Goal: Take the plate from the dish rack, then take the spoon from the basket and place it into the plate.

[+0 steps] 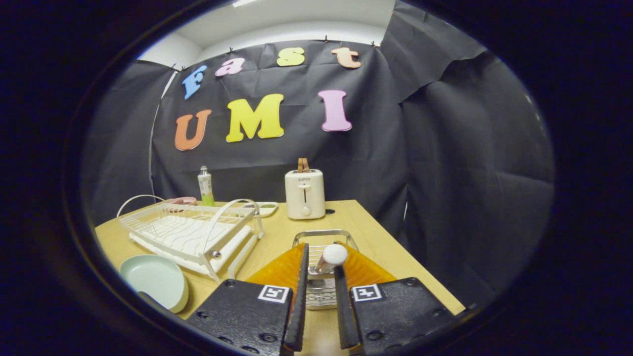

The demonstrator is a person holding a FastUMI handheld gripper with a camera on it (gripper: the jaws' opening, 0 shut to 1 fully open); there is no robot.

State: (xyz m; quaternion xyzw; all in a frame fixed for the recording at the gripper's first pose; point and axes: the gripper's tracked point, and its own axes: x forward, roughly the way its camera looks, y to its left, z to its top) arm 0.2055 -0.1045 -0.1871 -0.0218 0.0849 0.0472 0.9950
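White rounded spoon end stands between gripper fingers, leaning by right finger; grip on it cannot be told. Wire basket sits just ahead of fingers, spoon rising from it. Pale green plate lies on wooden table, left of fingers, beside white dish rack. Toaster beyond basket, bottle behind rack.

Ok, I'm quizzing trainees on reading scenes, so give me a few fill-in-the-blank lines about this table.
1. The pale green plate lies on the table beside the ____.
2. The spoon stands in the wire ____, between the fingers of the tongs.
3. The white toaster stands beyond the ____.

Missing words: dish rack; basket; basket.
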